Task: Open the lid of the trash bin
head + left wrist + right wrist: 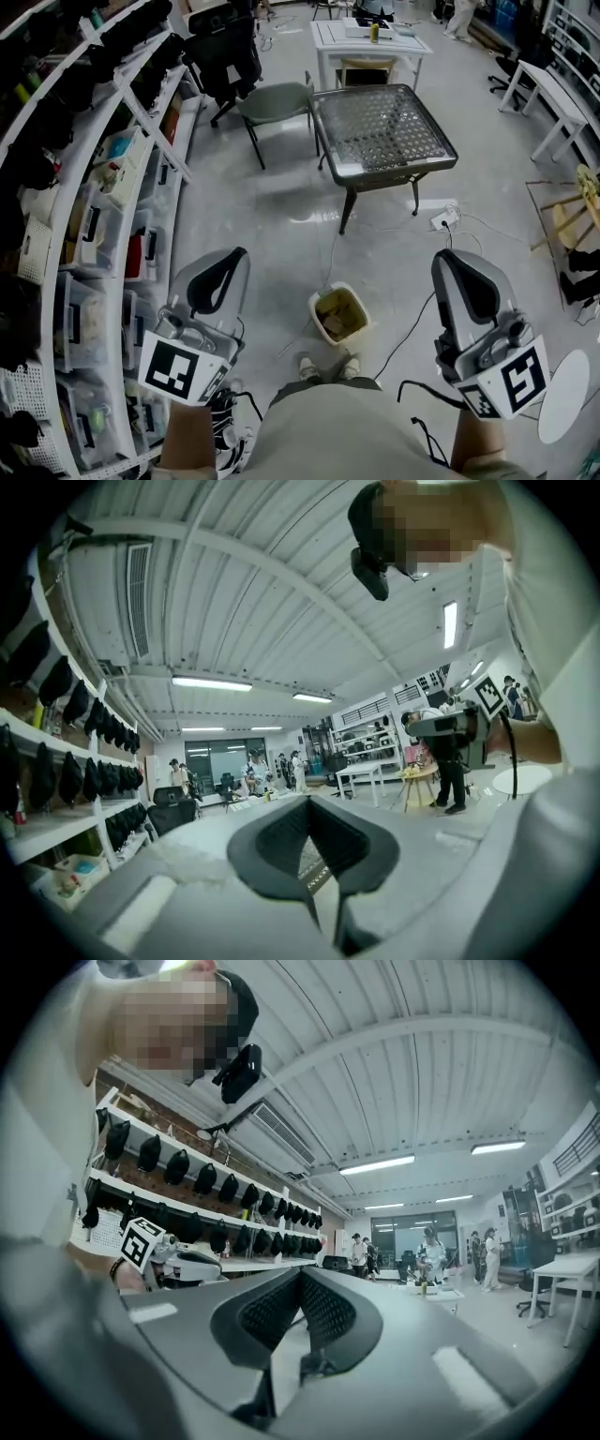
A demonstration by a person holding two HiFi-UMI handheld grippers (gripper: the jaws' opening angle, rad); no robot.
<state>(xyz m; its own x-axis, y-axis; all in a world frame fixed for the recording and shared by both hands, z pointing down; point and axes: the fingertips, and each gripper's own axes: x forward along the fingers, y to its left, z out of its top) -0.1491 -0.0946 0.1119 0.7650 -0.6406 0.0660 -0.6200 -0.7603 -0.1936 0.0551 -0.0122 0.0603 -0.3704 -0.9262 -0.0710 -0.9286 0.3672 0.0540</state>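
A small cream trash bin (339, 315) stands on the floor just ahead of the person's shoes. Its top faces up and brownish contents show inside; I cannot make out a lid. My left gripper (228, 262) is held up at the lower left, well above and left of the bin. The right gripper (457, 266) is held up at the lower right. Both are apart from the bin. In the left gripper view the left gripper's (308, 807) jaw tips meet with nothing between them. The right gripper (300, 1276) looks the same in its own view.
White shelving (103, 216) with storage boxes runs along the left. A glass-topped table (380, 127) and a grey chair (274, 101) stand ahead. Cables and a power strip (442, 219) lie on the floor to the right of the bin. A round white stool (565, 395) is at the right.
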